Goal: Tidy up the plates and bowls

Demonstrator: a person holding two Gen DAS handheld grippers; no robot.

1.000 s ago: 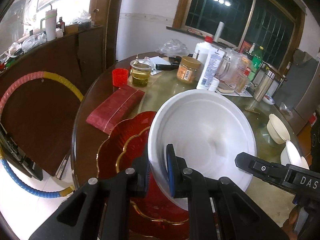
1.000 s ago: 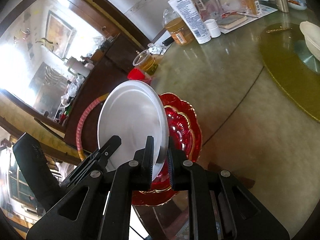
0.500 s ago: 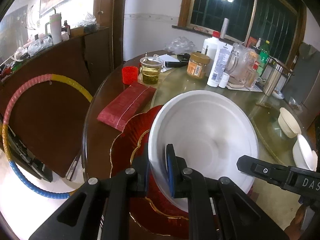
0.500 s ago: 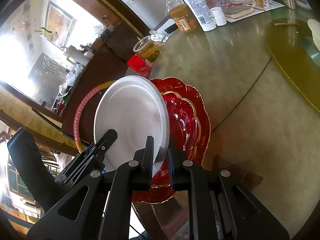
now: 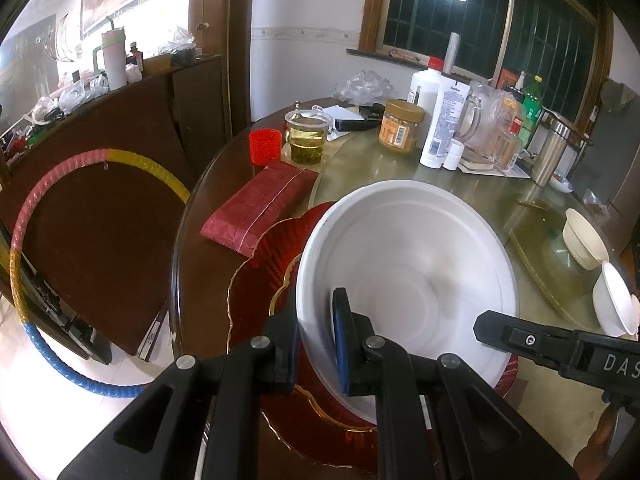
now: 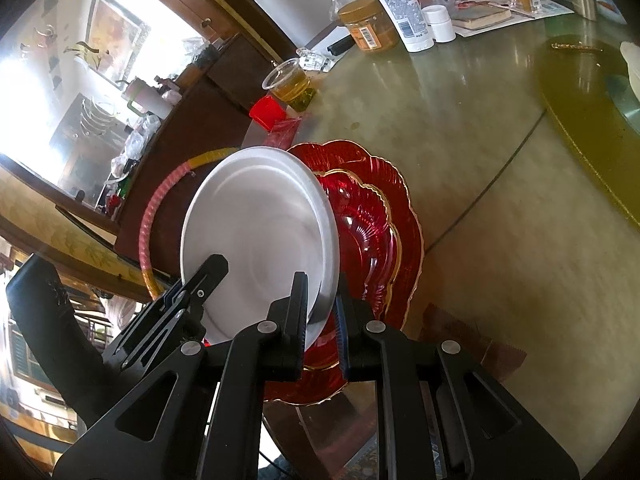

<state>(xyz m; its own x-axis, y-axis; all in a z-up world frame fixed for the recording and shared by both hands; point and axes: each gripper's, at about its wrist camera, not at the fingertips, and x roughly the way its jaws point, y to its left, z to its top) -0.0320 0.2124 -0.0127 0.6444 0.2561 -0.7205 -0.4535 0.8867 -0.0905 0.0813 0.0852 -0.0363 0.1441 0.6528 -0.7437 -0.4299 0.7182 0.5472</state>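
White plate [image 5: 404,264] pinched at opposite rim edges by left gripper [image 5: 316,340] and right gripper [image 6: 322,316], tilted above red gold-rimmed plates [image 6: 372,236] near edge of round glass-topped table [image 6: 480,152]. Two white bowls [image 5: 600,264] farther right; dark window [image 5: 492,12], wooden cabinet [image 5: 132,120] behind.

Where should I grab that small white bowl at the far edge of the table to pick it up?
Grip the small white bowl by its thin rim, coming from above with one gripper finger inside and one outside. It sits upright and open, beside the cream bowl, so take the rim on the side away from that one.
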